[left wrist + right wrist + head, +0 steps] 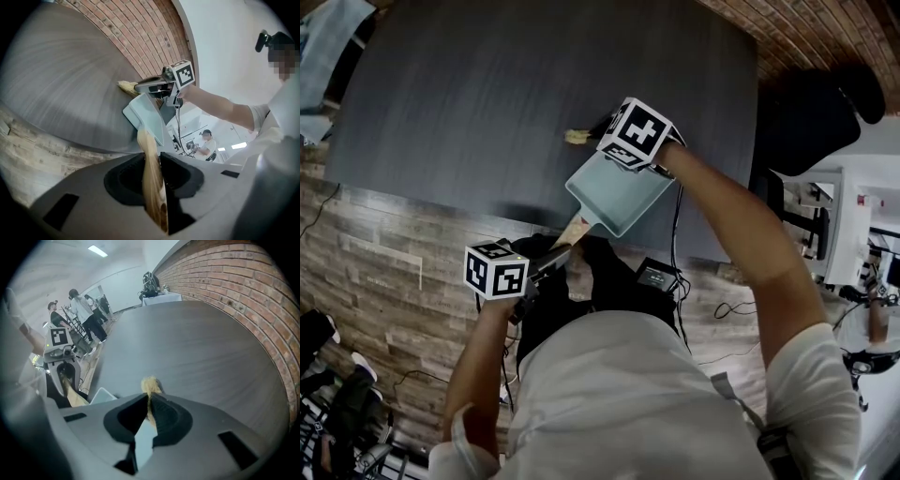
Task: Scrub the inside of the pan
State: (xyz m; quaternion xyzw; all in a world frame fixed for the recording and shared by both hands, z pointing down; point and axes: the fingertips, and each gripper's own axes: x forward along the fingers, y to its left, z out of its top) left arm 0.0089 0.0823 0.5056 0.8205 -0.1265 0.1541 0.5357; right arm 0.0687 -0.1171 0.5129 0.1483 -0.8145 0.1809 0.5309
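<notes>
A light blue square pan point(619, 192) is held in the air over the near edge of the dark table point(469, 94). Its wooden handle point(573, 230) points back at me, and my left gripper point(553, 260) is shut on it. In the left gripper view the handle point(151, 173) runs between the pads up to the pan point(146, 115). My right gripper point(598, 131) is at the pan's far edge, shut on a tan fibrous scrubber point(577, 137). In the right gripper view the scrubber point(151, 385) sticks out past the jaws, with the pan point(101, 395) just below.
A brick wall point(806, 28) runs along the table's far right side. A black chair point(811, 112) stands at the right. Cables and a small black box point(656, 275) lie on the wood floor by my legs. Several people point(84, 310) stand far behind.
</notes>
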